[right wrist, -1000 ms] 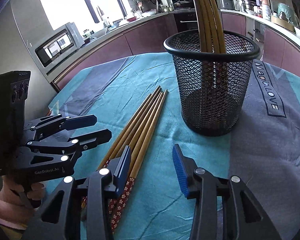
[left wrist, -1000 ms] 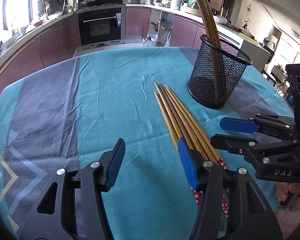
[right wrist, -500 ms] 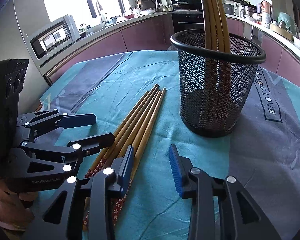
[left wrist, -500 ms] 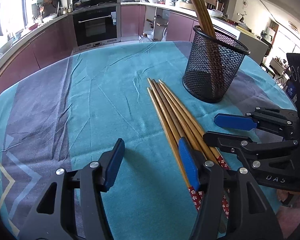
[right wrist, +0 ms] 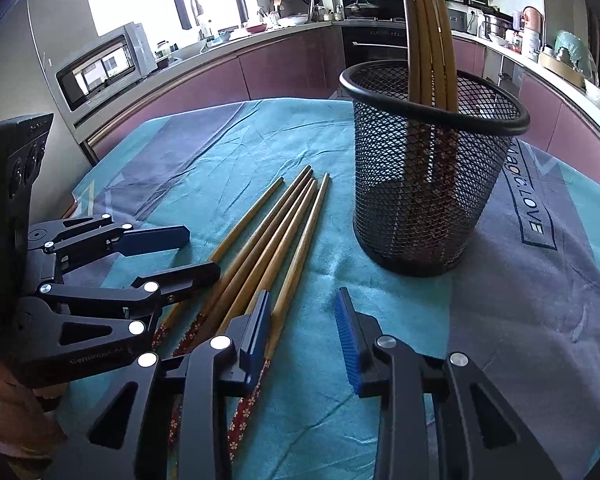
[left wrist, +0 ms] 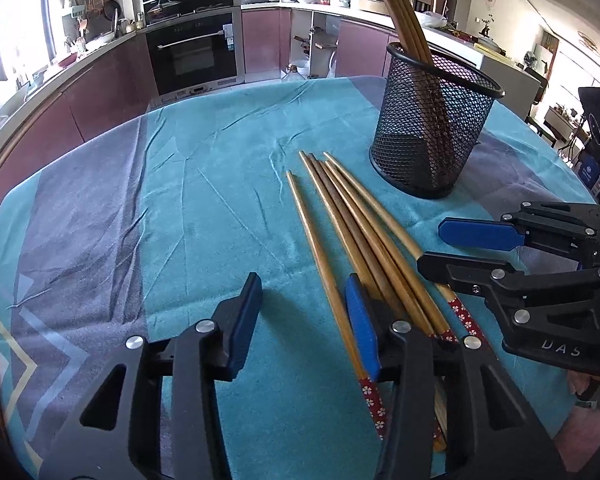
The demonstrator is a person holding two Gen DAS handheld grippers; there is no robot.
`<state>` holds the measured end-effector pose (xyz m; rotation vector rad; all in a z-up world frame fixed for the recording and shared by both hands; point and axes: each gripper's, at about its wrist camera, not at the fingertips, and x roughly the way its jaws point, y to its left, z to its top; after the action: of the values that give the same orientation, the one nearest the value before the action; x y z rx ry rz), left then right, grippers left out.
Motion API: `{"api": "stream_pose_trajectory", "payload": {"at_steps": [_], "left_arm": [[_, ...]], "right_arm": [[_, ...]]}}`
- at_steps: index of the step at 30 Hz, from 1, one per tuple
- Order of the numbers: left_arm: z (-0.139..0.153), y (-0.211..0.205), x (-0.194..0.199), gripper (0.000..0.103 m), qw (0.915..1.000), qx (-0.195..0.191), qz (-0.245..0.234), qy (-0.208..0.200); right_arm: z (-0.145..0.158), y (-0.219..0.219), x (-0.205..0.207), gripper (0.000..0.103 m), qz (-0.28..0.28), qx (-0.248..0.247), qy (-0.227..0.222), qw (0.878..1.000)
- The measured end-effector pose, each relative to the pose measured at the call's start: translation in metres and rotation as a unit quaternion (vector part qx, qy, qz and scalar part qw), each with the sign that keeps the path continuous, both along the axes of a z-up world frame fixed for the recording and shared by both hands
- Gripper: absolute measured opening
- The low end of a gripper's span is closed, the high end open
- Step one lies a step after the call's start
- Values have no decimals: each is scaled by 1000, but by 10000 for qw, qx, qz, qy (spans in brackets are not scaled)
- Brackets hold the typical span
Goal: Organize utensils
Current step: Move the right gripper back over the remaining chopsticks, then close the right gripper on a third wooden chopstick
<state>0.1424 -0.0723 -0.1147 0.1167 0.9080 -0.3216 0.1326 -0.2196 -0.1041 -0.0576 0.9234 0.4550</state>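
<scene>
Several wooden chopsticks (left wrist: 352, 220) with red flowered ends lie side by side on the teal tablecloth; they also show in the right wrist view (right wrist: 268, 248). A black mesh cup (left wrist: 432, 128) stands beyond them with chopsticks (right wrist: 428, 32) upright in it; the cup also shows in the right wrist view (right wrist: 428, 168). My left gripper (left wrist: 304, 320) is open and empty, its right finger beside the leftmost chopstick, which lies apart from the bundle. My right gripper (right wrist: 304, 328) is open and empty, its left finger over the bundle's right edge. Each gripper shows in the other's view.
The table (left wrist: 204, 168) is round, covered by a teal and grey cloth. Kitchen counters, an oven (left wrist: 196, 52) and a microwave (right wrist: 100, 68) stand behind it. The table edge curves close behind the cup.
Both grippers have moved forward and lower toward the chopsticks. The leftmost chopstick has shifted apart from the bundle. Both grippers stay open.
</scene>
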Motion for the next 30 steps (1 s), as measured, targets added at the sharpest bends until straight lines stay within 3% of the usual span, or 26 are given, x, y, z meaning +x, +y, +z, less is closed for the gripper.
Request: {"api": "stream_pose_trajectory", "payload": {"at_steps": [18,21,30], "left_arm": [[1,-6,22,21,9999,-70,108,21],[0,-5,22,15,9998,-151,151,53],[1,-1,19,8,9991,-321,252,112]], "right_arm": [[-3,16,27,16,-138,-84,-52,9999],[-3,14,28,9,-165,15,-13,9999],[-1,1,25,6,-259,252,55,9993]]}}
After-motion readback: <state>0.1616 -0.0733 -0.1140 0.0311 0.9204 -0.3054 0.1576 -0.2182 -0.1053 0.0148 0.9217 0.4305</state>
